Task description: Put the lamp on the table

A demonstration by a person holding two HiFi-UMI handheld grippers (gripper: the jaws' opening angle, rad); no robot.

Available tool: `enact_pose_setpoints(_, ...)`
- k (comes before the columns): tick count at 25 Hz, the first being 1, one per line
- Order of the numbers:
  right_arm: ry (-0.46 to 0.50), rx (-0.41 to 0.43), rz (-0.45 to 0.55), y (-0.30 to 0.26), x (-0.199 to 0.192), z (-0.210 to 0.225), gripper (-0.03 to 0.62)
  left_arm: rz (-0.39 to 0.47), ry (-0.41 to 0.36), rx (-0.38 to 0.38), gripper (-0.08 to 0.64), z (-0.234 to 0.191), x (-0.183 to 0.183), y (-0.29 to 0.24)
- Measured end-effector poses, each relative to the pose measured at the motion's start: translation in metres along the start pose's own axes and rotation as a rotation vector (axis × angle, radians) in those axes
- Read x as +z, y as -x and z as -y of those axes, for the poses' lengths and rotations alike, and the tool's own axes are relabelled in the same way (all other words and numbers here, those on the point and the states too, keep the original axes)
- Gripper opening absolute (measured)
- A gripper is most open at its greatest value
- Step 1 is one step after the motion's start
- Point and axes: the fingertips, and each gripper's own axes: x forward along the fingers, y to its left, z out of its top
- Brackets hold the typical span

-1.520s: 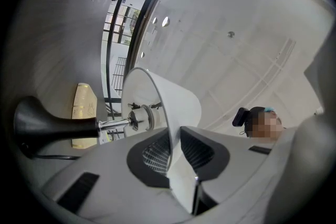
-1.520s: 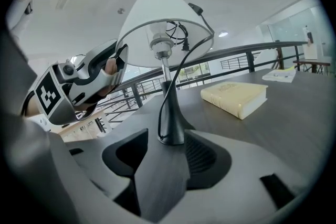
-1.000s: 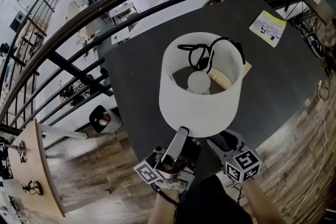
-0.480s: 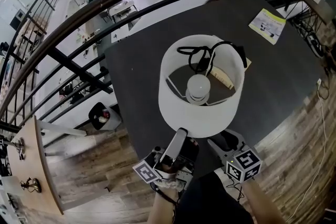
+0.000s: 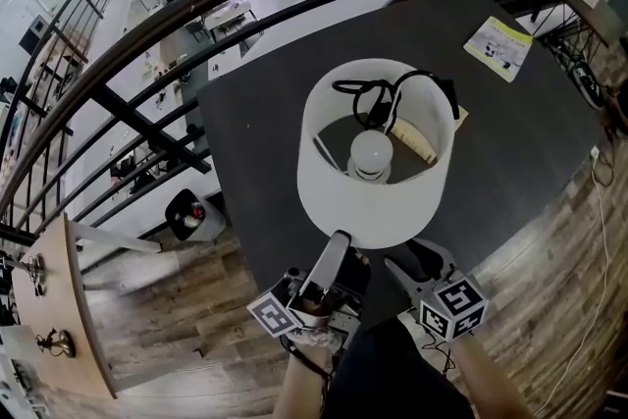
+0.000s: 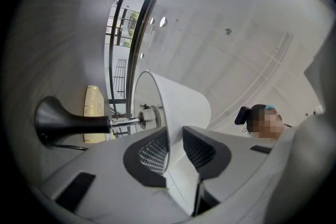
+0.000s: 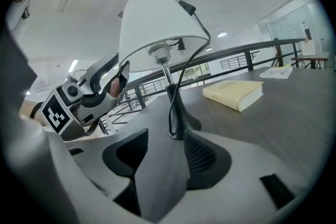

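The lamp stands upright on the dark table [image 5: 265, 123]. It has a white drum shade [image 5: 373, 201], a bulb [image 5: 371, 152] and a black cord [image 5: 378, 98] draped over the top rim. My left gripper [image 5: 339, 245] points up at the shade's near lower rim. In the left gripper view the shade's edge [image 6: 157, 97] runs between the jaws of the left gripper [image 6: 173, 136]; they have just been opening, with a gap at one pad. The black base [image 6: 63, 122] rests on the table. My right gripper [image 7: 165, 136] is open and empty, just short of the base [image 7: 178, 113].
A cream book [image 7: 233, 93] lies on the table behind the lamp. A leaflet [image 5: 500, 47] lies at the far right corner. A dark metal railing [image 5: 196, 10] curves round the table's far side. Wooden floor [image 5: 177, 329] lies below the near edge.
The shade and bulb wobbled slightly and came back. Both grippers stay where they were at the table's near edge.
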Motion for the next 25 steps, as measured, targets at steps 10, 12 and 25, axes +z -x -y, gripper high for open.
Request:
enact_pose_setpoints(10, 0.021, 0.024, -0.008, 0.002, -0.004, -0.017, 0.238, 0.019, 0.0, 0.09, 0.144, -0.002, 0.0, 0.013)
enact_pose_setpoints(12, 0.024, 0.035, -0.012, 0.002, -0.005, -0.022, 0.238, 0.025, 0.008, 0.106, 0.144, -0.003, -0.001, 0.019)
enact_pose_setpoints(25, 0.0, 0.072, 0.014, 0.006, 0.01, -0.045, 0.062, -0.08, -0.054, 0.272, 0.018, -0.017, -0.024, 0.049)
